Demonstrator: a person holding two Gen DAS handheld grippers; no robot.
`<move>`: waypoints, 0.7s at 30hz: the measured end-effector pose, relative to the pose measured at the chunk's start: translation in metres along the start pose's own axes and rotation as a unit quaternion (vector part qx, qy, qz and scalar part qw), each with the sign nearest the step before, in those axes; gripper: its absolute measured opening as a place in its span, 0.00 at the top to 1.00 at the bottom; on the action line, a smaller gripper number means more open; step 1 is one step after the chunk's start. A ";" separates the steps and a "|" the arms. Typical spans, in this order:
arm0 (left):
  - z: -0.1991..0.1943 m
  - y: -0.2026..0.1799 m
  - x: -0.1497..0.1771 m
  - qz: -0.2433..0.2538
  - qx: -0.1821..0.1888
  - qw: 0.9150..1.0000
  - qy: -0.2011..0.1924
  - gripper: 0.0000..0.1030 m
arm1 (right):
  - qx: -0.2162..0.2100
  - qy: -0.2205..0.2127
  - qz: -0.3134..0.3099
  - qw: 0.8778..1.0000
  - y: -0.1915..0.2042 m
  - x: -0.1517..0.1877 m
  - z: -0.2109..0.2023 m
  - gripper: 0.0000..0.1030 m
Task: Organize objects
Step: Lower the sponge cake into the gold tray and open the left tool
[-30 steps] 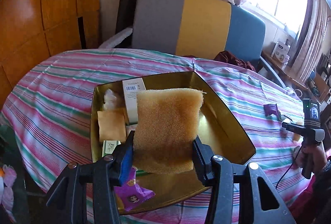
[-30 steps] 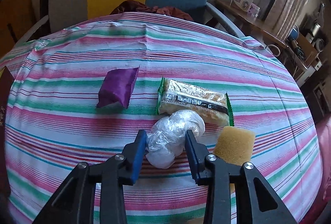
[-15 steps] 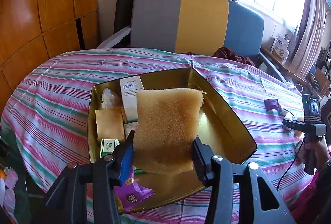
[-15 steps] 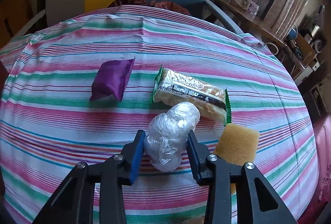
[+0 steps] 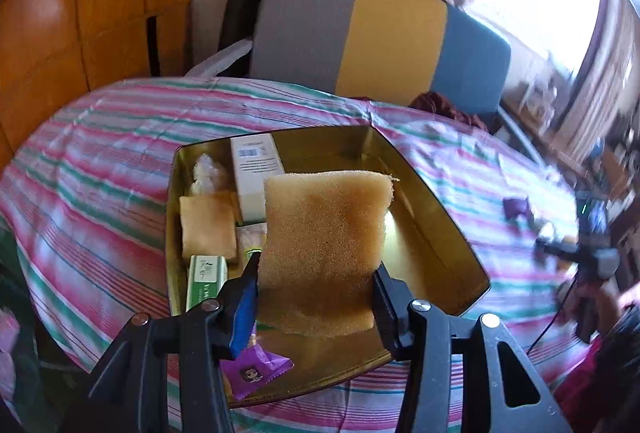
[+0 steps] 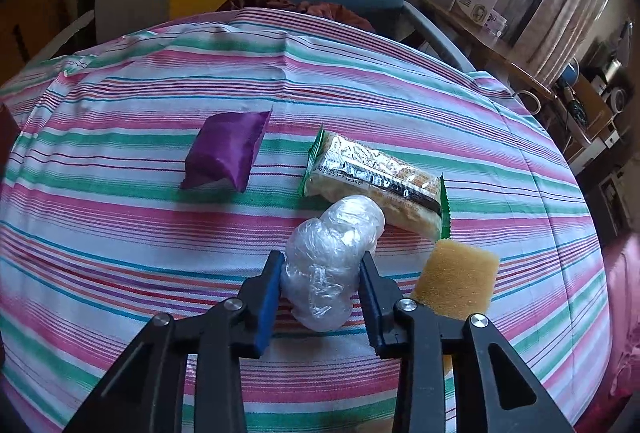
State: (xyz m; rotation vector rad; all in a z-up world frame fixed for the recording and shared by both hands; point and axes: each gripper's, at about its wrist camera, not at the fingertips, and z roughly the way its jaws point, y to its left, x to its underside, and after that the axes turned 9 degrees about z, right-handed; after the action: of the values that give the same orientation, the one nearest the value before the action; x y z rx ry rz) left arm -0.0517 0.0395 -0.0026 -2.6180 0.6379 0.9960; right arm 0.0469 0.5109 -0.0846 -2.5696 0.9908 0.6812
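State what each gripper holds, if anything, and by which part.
The left gripper clamps a yellow sponge by the sides of its lower half. The right gripper squeezes a clear plastic-wrapped bundle by its lower end.

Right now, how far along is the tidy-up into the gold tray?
Done: the gold tray already holds a white box, a green box, a small sponge and a purple sachet.
In hand: left claw grips the big sponge over the tray; right claw grips the plastic wad.
Left: purple packet, snack bar, yellow sponge on the tablecloth.
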 end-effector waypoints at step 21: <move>0.111 0.011 -0.082 -0.059 0.028 0.995 0.070 0.51 | -0.005 -0.009 -0.022 1.000 0.008 -0.001 -0.006 0.65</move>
State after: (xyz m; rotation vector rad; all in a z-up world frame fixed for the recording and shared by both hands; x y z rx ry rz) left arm -0.1744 0.0983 -0.0288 -2.6588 0.5276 0.7551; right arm 0.0426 0.5034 -0.0802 -2.5820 0.9249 0.6976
